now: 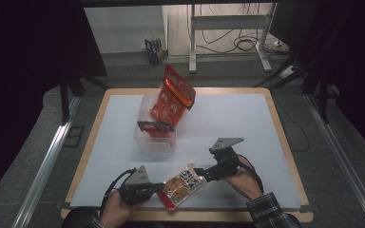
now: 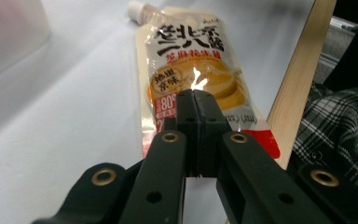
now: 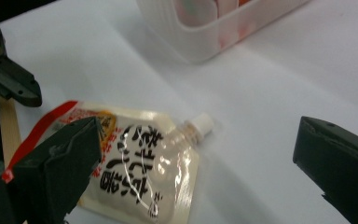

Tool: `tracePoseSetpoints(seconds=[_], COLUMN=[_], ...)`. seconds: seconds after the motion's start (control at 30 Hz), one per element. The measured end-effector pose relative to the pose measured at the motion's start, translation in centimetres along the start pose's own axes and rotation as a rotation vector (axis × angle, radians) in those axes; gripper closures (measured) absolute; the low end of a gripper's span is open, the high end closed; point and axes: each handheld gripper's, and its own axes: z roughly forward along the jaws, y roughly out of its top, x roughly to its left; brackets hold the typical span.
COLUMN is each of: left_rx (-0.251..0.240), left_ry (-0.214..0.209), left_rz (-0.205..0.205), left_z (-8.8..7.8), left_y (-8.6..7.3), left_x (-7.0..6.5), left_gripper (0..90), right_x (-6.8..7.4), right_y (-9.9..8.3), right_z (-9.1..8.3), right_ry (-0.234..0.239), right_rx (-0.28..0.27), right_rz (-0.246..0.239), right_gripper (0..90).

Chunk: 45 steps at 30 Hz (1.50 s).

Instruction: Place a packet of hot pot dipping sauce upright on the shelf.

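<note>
A spouted food pouch [image 1: 183, 186] with black lettering, a yellow picture and a red bottom band lies flat near the table's front edge. My left gripper [image 1: 160, 187] points at its red end from the left. In the left gripper view the jaws [image 2: 196, 95] are pressed together just above the pouch [image 2: 191, 60], with nothing visible between them. My right gripper [image 1: 200, 173] comes in from the right at the spout end. Its jaws [image 3: 191, 154] stand wide open, one over the pouch [image 3: 140, 158] and the other off to the side, with the white cap [image 3: 199, 125] between them.
A clear plastic bin [image 1: 154, 137] stands mid-table with a red snack bag [image 1: 171, 99] leaning out of it. The wooden table edge [image 2: 298, 84] runs just beside the pouch. A plaid sleeve [image 1: 268, 209] enters at the bottom right. The white mat [image 1: 237, 123] lies bare on the right.
</note>
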Motion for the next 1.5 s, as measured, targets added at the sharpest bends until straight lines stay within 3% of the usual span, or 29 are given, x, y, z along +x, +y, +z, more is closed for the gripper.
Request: tracePoseSetpoints(seconds=[0.13, 0.43, 0.73, 0.83, 1.2, 1.27, 1.33, 1.5], left_rx=[0.014, 0.014, 0.038, 0.042, 0.053, 0.057, 0.060, 0.065], left_ry=[-0.008, 0.036, 0.068, 0.083, 0.077, 0.079, 0.080, 0.083], left_rz=[0.002, 0.009, 0.008, 0.012, -0.013, -0.011, -0.006, 0.002], left_z=[0.9, 2.3, 2.7, 2.8, 2.7, 2.7, 2.7, 2.7], left_y=[-0.2, -0.5, -1.0, -1.0, -1.0, -1.0, -1.0, -0.9], left_x=[-0.1, -0.8, -1.2, -1.4, -1.3, -1.4, -1.4, -1.4], left_gripper=[90.0, 90.0, 90.0, 90.0, 90.0, 90.0, 90.0, 90.0], right_x=[0.3, 0.6, 0.9, 0.9, 2.3, 2.7, 2.8, 2.4], right_y=[-0.5, -1.0, -1.5, -1.9, -2.2, -2.1, -2.0, -1.7], right_z=[0.1, 0.6, 1.3, 1.9, 3.7, 4.0, 4.1, 4.2], right_ry=[0.011, 0.033, 0.050, 0.075, 0.152, 0.147, 0.148, 0.220], right_rx=[0.016, 0.061, 0.129, 0.163, 0.230, 0.230, 0.230, 0.194], right_rz=[0.005, 0.028, 0.021, 0.034, 0.024, 0.009, 0.021, 0.125], right_gripper=[0.7, 1.0, 2.2, 2.5, 5.8, 6.1, 8.2, 14.1])
